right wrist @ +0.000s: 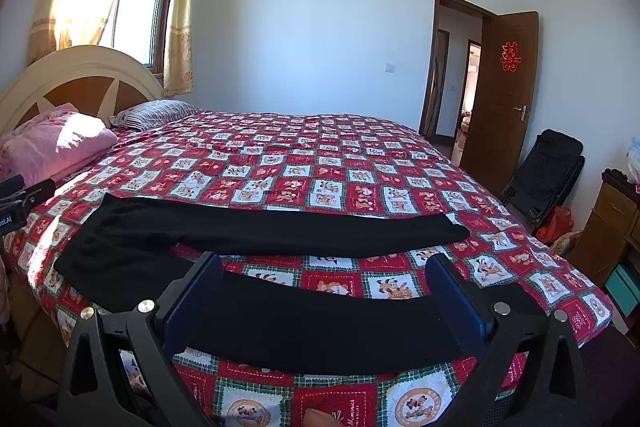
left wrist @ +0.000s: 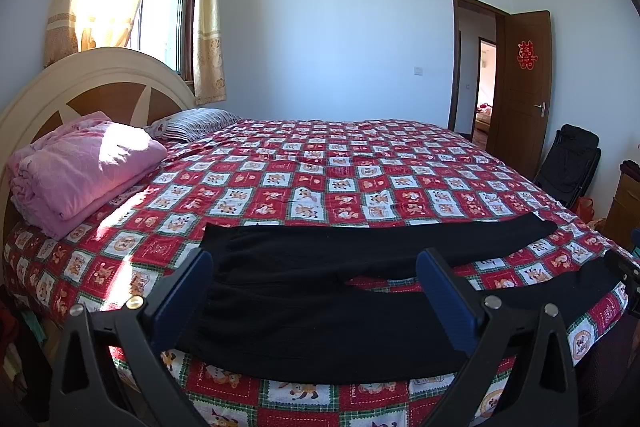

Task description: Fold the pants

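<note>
Black pants (left wrist: pixel 320 327) lie flat along the near edge of the bed, waist to the left, legs running right. In the right wrist view the pants (right wrist: pixel 280 227) show two legs splayed apart, the far one ending near the bed's right side. My left gripper (left wrist: pixel 314 267) is open, hovering just above the waist and hip area, with cloth showing between its blue pads (left wrist: pixel 188 299). My right gripper (right wrist: pixel 324 263) is open over the near leg, holding nothing. The left gripper (right wrist: pixel 20 203) peeks in at the left edge of the right wrist view.
The bed carries a red and white checked quilt (left wrist: pixel 320 167). A folded pink blanket (left wrist: pixel 80 167) and a striped pillow (left wrist: pixel 196 123) sit by the headboard. A black folding chair (right wrist: pixel 544 167) and a wooden cabinet (right wrist: pixel 612 227) stand on the right, near an open brown door (right wrist: pixel 500 99).
</note>
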{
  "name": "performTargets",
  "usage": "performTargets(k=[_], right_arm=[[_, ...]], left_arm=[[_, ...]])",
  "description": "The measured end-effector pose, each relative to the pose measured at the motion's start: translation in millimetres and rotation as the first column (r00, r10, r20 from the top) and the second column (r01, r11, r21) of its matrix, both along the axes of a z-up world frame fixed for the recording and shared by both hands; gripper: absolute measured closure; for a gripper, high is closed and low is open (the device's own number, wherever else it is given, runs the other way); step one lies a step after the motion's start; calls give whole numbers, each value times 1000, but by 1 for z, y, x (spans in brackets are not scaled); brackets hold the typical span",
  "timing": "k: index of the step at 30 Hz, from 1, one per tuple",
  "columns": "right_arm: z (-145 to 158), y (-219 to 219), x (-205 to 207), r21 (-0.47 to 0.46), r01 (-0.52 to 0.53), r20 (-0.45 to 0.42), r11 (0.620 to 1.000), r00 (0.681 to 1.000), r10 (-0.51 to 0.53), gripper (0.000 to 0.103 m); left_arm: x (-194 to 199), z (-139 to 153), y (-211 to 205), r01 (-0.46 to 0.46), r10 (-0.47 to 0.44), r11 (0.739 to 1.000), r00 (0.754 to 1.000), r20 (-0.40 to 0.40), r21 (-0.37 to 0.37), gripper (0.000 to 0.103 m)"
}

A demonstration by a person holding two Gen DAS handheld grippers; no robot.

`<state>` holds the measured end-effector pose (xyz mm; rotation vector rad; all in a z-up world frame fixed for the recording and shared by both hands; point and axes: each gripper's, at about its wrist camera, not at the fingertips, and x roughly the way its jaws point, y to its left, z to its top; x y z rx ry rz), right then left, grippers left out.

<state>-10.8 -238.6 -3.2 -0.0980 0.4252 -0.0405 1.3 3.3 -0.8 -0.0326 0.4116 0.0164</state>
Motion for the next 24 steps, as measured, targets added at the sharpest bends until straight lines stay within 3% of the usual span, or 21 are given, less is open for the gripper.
performTargets(k=[24], right_arm=[[-3, 0, 1, -6, -2, -8, 1000, 1000, 2, 1]], left_arm=[[3, -7, 2, -6, 6, 1000, 1000, -15, -9, 0]])
